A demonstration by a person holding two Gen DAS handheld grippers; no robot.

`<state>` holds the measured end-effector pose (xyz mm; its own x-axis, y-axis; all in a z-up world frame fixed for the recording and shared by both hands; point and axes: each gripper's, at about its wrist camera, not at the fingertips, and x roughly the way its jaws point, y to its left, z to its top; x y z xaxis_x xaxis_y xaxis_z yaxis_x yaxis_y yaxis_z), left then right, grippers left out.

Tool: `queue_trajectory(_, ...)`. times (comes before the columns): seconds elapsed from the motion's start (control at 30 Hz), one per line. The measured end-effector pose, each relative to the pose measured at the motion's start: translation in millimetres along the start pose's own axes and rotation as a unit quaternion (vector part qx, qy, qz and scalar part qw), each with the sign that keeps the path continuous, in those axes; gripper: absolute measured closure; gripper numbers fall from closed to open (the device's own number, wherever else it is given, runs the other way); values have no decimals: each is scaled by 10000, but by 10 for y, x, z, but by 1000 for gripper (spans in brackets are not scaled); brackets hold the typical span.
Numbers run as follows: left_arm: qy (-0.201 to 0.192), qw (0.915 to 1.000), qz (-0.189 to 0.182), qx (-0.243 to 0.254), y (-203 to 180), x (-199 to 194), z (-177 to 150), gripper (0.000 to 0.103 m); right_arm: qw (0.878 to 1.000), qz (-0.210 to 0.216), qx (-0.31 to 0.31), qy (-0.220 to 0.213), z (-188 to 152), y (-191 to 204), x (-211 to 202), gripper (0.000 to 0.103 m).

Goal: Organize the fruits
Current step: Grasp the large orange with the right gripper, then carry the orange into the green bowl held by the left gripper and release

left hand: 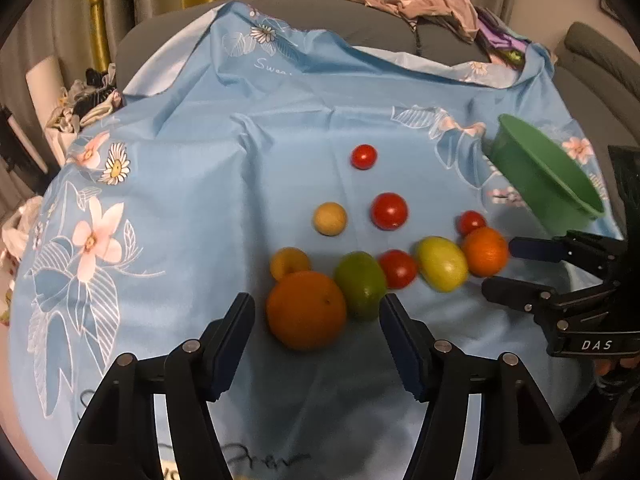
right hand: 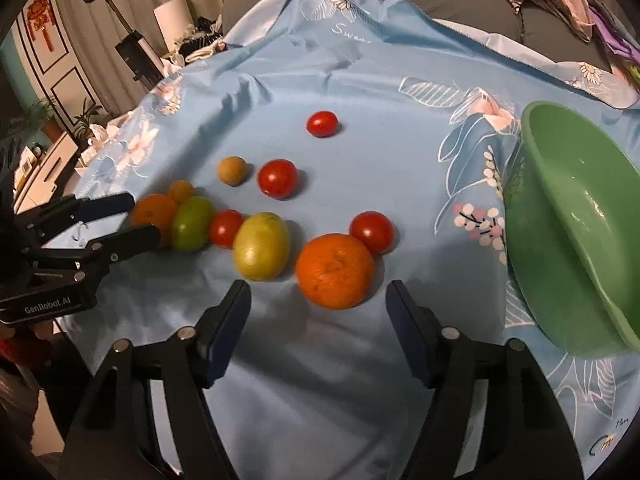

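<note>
Fruits lie on a light blue flowered cloth (left hand: 200, 208). My left gripper (left hand: 316, 320) is open, with a large orange (left hand: 306, 310) just in front between its fingers and a green fruit (left hand: 360, 284) beside it. My right gripper (right hand: 318, 304) is open, close behind a second orange (right hand: 335, 270); it also shows at the right in the left wrist view (left hand: 500, 268). A yellow-green fruit (right hand: 262, 246), several red tomatoes (right hand: 277, 178) and small tan and orange fruits (right hand: 231, 170) lie around. A green bowl (right hand: 580, 216) sits tilted at the right.
A pile of clothes (left hand: 432, 4) lies on the grey sofa behind the cloth. More clutter and a white roll (left hand: 44, 80) stand at the left. The left gripper shows at the left of the right wrist view (right hand: 132, 216).
</note>
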<state>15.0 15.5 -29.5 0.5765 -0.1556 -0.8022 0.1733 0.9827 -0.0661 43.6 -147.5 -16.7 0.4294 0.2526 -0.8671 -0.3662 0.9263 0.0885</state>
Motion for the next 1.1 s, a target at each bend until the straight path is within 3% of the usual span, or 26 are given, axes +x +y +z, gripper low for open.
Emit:
queue_trajectory(0.13, 20, 9999, 41, 136, -9, 47, 28, 51, 9999, -63, 0, 98, 23, -56, 119, 44)
queue_trajectory(0.4, 120, 9996, -12, 251, -6, 129, 25, 55, 10000, -86, -39, 11, 79, -100, 209, 50)
queue_trajectory(0.53, 121, 9994, -27, 308, -15, 133, -9, 57, 9999, -57, -127, -34, 94, -87, 216, 60)
queue_trajectory(0.83, 78, 9995, -305, 70, -8, 14, -10, 59, 9995, 232, 121, -161, 46, -130, 89, 61)
queue_trajectory(1.1, -276, 9969, -711, 179, -220, -300, 163, 59, 9961, 390, 310, -735, 44, -192, -390, 61)
